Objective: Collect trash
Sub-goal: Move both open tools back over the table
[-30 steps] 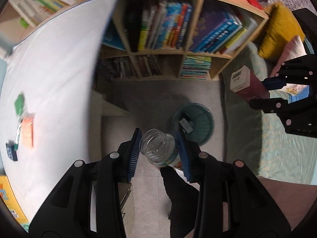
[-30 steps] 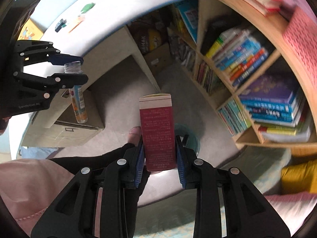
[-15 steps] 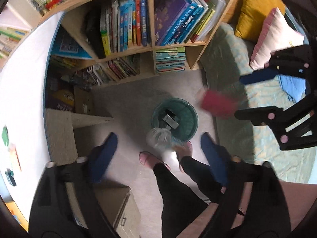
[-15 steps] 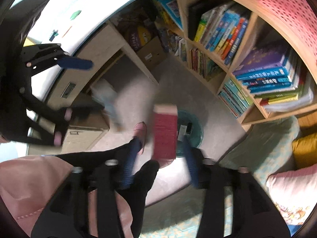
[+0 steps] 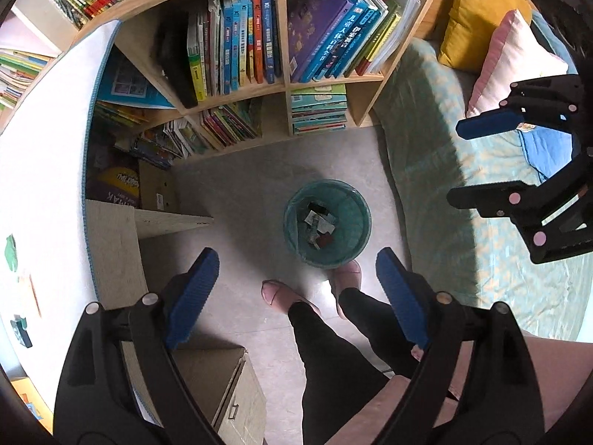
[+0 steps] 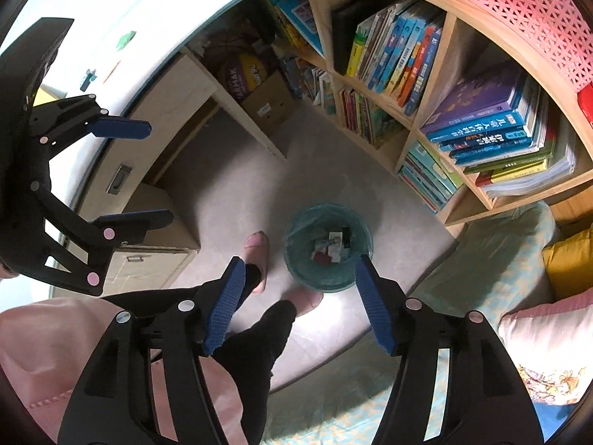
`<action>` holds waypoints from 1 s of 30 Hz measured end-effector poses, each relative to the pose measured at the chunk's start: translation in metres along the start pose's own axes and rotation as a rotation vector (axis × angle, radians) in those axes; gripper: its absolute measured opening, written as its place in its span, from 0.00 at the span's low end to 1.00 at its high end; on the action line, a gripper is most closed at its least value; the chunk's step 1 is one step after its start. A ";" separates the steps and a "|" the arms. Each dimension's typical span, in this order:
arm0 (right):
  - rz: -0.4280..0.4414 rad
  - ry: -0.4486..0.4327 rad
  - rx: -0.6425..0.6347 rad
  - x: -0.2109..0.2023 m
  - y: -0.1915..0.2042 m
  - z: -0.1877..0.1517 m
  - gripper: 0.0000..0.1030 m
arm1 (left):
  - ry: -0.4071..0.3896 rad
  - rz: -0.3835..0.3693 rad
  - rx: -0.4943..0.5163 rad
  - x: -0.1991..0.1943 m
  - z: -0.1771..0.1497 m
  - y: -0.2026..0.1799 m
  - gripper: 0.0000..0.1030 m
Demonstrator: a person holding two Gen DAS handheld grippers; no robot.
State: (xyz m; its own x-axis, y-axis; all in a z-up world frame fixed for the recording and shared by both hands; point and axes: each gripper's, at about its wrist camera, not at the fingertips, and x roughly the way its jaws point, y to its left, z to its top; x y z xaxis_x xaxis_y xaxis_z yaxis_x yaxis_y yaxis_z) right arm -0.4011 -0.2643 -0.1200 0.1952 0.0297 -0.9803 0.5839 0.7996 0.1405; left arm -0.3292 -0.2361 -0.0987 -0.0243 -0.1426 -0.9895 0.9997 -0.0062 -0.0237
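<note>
A round green trash bin (image 5: 358,237) stands on the grey floor below both grippers, with several pieces of trash (image 5: 319,223) lying inside; it also shows in the right wrist view (image 6: 296,259). My left gripper (image 5: 296,278) is open and empty, held high above the bin's near side. My right gripper (image 6: 298,280) is open and empty, also above the bin. The right gripper shows at the right edge of the left wrist view (image 5: 485,163); the left gripper shows at the left of the right wrist view (image 6: 141,174).
A wooden bookshelf (image 5: 281,48) full of books stands behind the bin. A white desk (image 5: 40,170) with a drawer unit (image 5: 226,396) is at the left. A green-covered bed (image 5: 463,200) with pillows (image 5: 511,52) is at the right. The person's feet (image 5: 278,293) stand beside the bin.
Both grippers opened. The clear bottle fell from the left gripper and the red box from the right gripper, down into the bin. Both grippers are now empty.
</note>
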 end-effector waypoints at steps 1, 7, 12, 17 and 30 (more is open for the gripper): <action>0.002 0.001 -0.004 0.000 0.002 0.001 0.62 | -0.002 0.001 -0.004 -0.001 0.000 0.001 0.82; 0.027 0.014 -0.060 0.001 0.020 0.018 0.62 | -0.027 0.012 -0.070 -0.017 -0.011 0.026 0.86; 0.035 0.002 -0.160 -0.002 0.056 0.047 0.66 | -0.058 0.064 -0.168 -0.039 -0.034 0.078 0.89; 0.048 -0.024 -0.225 0.003 0.103 0.088 0.66 | -0.069 0.129 -0.262 -0.056 -0.063 0.143 0.90; 0.042 -0.060 -0.441 0.031 0.253 0.189 0.83 | -0.044 0.261 -0.456 -0.089 -0.162 0.312 0.93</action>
State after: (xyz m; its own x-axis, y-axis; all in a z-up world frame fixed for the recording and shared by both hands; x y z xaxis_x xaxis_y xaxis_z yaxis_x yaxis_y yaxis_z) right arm -0.0982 -0.1742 -0.0888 0.2640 0.0430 -0.9636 0.1851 0.9782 0.0943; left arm -0.0147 -0.0654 -0.0414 0.2350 -0.1234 -0.9641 0.8721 0.4647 0.1531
